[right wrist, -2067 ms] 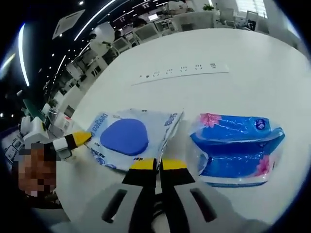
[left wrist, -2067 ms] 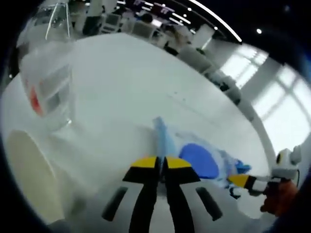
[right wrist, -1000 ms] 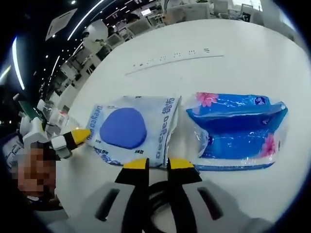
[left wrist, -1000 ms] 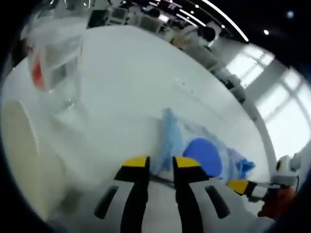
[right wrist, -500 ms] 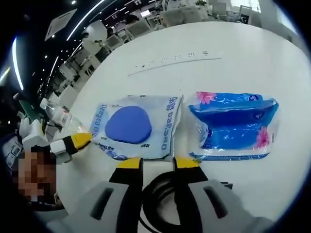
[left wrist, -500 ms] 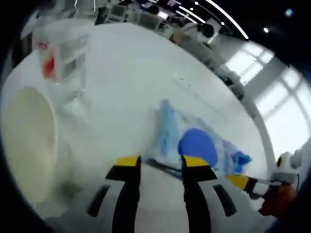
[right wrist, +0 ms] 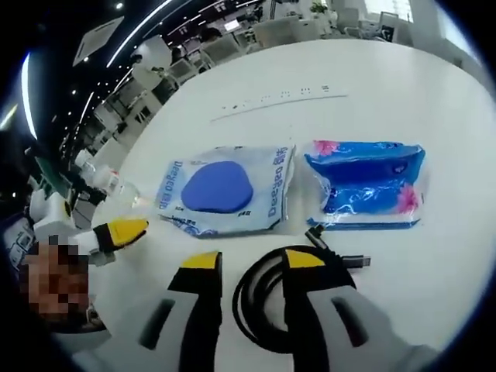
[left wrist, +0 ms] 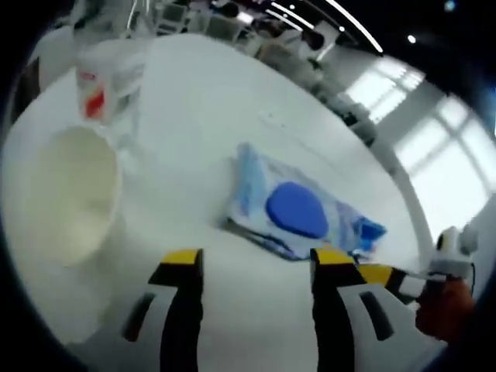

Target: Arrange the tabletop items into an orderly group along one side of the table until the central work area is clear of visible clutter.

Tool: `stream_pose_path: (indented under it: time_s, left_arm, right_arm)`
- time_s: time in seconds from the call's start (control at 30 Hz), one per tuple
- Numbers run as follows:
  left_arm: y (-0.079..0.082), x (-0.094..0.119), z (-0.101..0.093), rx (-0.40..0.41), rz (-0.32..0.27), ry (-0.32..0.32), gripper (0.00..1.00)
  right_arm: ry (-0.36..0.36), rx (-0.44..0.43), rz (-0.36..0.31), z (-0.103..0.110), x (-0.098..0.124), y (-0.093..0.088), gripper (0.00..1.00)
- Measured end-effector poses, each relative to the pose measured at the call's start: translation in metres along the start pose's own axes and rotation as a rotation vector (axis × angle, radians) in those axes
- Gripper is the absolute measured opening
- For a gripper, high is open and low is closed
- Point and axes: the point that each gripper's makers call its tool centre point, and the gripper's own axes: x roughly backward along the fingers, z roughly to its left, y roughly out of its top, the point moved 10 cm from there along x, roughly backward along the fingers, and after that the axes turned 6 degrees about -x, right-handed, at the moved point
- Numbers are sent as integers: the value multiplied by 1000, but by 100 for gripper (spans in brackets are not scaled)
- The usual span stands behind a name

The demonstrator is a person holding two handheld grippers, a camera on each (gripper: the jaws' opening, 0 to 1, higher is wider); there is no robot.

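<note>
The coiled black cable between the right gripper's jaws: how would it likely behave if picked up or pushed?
The black cable is a loose coil, so it would probably sag and uncoil if lifted at one point. Its plug end sticks out free and may trail or swing. Pushed across the smooth white table, it would likely slide and deform.

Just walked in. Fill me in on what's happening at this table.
A person is tidying a white table with a hand-held claw in each hand. Both claws are open and holding nothing. The left claw sits just short of a wet-wipes pack with a blue lid. The right claw hangs over a coiled black cable. Beside the wipes lies a blue tissue pack.
</note>
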Motion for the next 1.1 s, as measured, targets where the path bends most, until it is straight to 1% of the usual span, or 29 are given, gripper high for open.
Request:
stream_pose_path:
  time_s: [0.03,0.1,0.27,0.43,0.57,0.63,0.77,0.87,0.93,0.97,1.1]
  left_arm:
    - [-2,2,0,-2,1,-9,59]
    - [-5,6,-1,-5,10,-30,59]
    - [-15,14,-1,-29,26,-50,59]
    - [-24,23,-3,-110,43,-80,60]
    - [-30,33,-2,-143,58,-106,62]
    - [-33,38,-2,-145,63,-118,64]
    - [-41,51,3,-175,71,-151,66]
    - [-42,58,10,-176,49,-146,66]
    - [-42,65,15,-161,35,-157,66]
    - [-42,67,16,-160,34,-159,67]
    - [-49,83,25,-170,29,-187,71]
  right_arm:
    - [1,-4,-2,0,0,-1,32]
    - [9,-9,-3,3,4,-5,34]
    - [0,0,-3,3,8,-12,36]
    - [-3,1,2,7,13,-21,37]
    - [6,5,2,11,18,-28,39]
    - [14,2,-2,14,20,-30,41]
    - [36,5,0,22,25,-40,44]
    - [44,3,2,24,28,-45,45]
    - [51,-11,4,26,31,-51,46]
    - [49,-8,8,28,33,-54,47]
    - [48,-8,10,32,41,-63,49]
